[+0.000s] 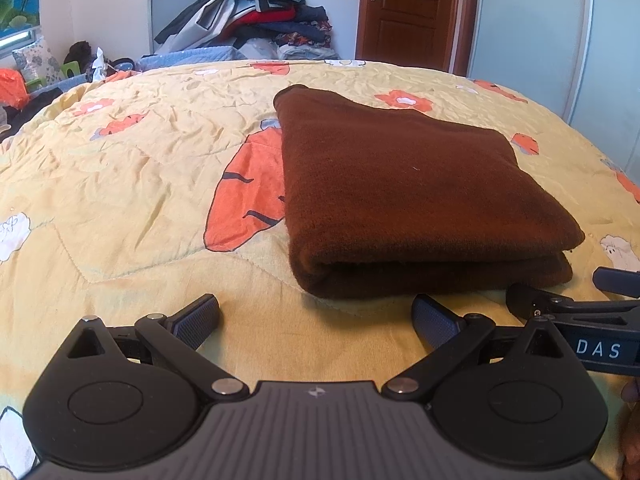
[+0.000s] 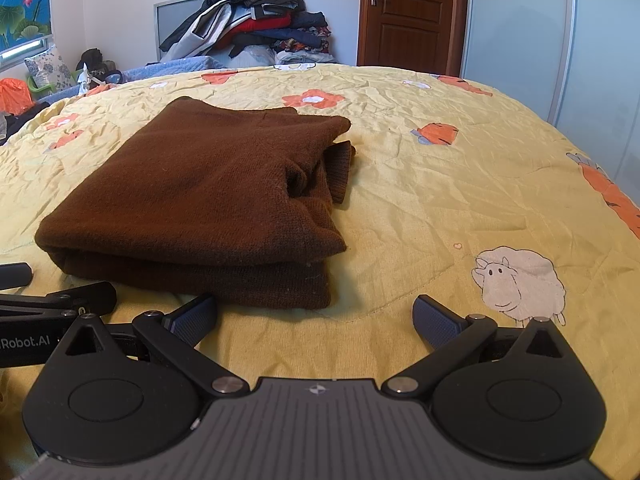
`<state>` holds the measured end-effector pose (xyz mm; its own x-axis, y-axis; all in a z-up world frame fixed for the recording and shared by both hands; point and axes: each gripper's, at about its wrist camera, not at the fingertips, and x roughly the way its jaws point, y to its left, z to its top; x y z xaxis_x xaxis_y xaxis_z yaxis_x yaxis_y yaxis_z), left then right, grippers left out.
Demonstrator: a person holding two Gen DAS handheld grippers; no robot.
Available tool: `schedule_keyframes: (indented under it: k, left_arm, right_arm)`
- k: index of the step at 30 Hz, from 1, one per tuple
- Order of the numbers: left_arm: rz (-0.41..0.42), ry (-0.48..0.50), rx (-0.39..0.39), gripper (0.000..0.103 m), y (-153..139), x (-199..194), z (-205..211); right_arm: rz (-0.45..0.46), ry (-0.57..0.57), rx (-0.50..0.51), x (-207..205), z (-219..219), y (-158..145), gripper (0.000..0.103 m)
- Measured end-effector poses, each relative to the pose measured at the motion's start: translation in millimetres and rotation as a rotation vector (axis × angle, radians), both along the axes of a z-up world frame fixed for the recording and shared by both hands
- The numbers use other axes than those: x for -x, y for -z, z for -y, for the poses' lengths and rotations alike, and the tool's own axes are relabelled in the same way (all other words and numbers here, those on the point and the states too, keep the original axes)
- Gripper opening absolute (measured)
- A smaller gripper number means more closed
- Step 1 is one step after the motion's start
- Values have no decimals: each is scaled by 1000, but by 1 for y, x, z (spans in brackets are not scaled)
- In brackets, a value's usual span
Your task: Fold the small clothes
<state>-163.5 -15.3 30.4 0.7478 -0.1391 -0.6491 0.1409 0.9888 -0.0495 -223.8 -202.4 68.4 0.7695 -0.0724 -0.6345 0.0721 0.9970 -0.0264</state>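
Observation:
A brown knit garment lies folded into a thick rectangle on the yellow quilt. In the right wrist view the garment shows a ribbed cuff sticking out at its right side. My left gripper is open and empty, just short of the garment's near fold. My right gripper is open and empty, near the garment's front right corner. Each gripper shows at the edge of the other's view: the right one and the left one.
The quilt covers a bed and carries orange flower, carrot and sheep prints. A pile of clothes stands at the far end. A brown door and a white wardrobe are behind. Clutter lies off the bed's far left.

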Motion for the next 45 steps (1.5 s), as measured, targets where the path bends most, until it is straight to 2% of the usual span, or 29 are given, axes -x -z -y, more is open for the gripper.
schedule_keyframes:
  k: [25, 31, 45]
  left_arm:
    - [-12, -15, -37, 103, 0, 1, 2]
    - [-46, -27, -40, 103, -3, -2, 2]
    - [-101, -44, -37, 103, -8, -6, 3]
  right_arm:
    - [-4, 2, 4, 1, -1, 0, 103]
    - [-8, 2, 3, 0, -1, 0, 103]
    - [-87, -8, -2, -5, 0, -6, 103]
